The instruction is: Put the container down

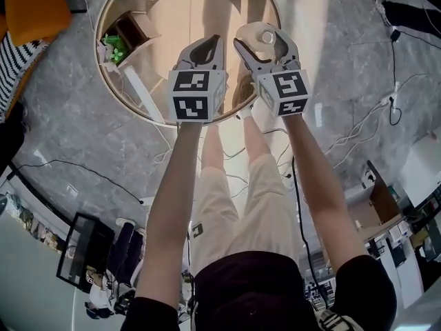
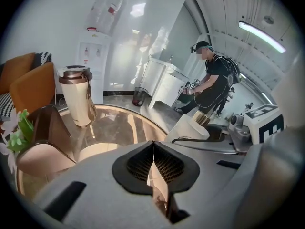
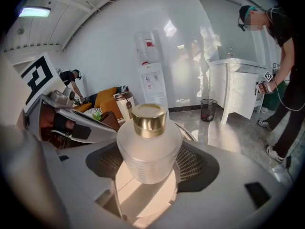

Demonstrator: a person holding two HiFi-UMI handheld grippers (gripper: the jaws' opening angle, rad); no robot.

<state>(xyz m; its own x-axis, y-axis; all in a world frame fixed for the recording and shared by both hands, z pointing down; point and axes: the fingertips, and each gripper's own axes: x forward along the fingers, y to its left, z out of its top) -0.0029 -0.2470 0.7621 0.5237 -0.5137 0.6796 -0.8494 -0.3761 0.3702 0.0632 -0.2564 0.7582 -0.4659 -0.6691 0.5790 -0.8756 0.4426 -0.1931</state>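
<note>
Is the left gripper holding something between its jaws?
No, the left gripper has its jaws shut together with nothing between them.

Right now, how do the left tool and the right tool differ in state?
The left tool has its jaws together, while the right tool has its jaws apart. The left tool holds nothing; the right tool grips a frosted container with a gold cap. Both hang over the round table.

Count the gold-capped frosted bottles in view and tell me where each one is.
1. The frosted bottle is clamped between the jaws of the right gripper, over the round table. Part of that table is covered in the head view, so another could be hidden.
</note>
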